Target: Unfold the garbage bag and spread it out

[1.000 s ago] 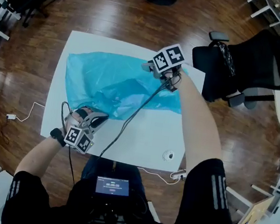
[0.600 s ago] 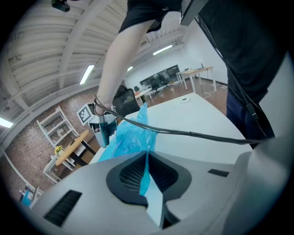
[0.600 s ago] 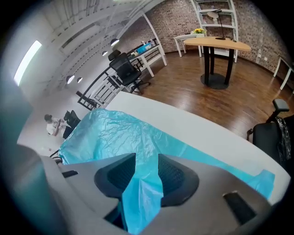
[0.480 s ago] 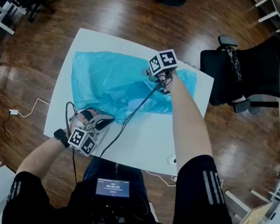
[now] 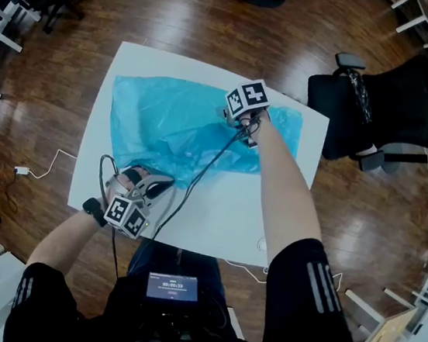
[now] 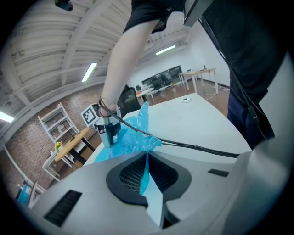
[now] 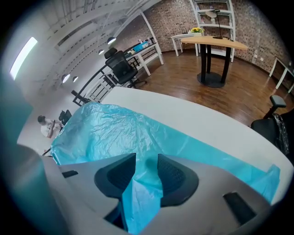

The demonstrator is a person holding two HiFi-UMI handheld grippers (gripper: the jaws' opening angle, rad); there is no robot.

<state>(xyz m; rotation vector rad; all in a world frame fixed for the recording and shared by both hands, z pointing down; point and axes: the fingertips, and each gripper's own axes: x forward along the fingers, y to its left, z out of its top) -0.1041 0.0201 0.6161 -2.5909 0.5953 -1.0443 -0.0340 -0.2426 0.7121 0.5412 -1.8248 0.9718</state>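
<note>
One white table [image 5: 216, 213] stands on a wood floor, seen from above. One blue garbage bag [image 5: 173, 122] lies across its far half, crumpled and only partly flattened, with a raised fold near its middle. The bag's left side comes near the table's left edge, its far side runs just inside the far edge, and its right end stops just short of the right edge. The near half of the table is bare white surface.

Two grippers are at work. The left gripper [image 5: 163, 185] is low at the bag's near left corner, and its jaws are closed tight, pinching a thin fold of blue film [image 6: 133, 137] between them [image 6: 146, 158]. The right gripper [image 5: 237, 116] points steeply down over the bag's far right part. Its jaws stand wide apart [image 7: 147, 167]; a strip of the film [image 7: 115, 133] runs up between them, and the pads do not press on it.

One black cable [image 5: 207, 165] trails from the right gripper across the bag and the bare table toward the person. One black office chair [image 5: 387, 103] sits just beyond the table's right far corner. Open floor lies along the table's far and left sides, where one thin white cord [image 5: 42, 171] rests on the boards.
</note>
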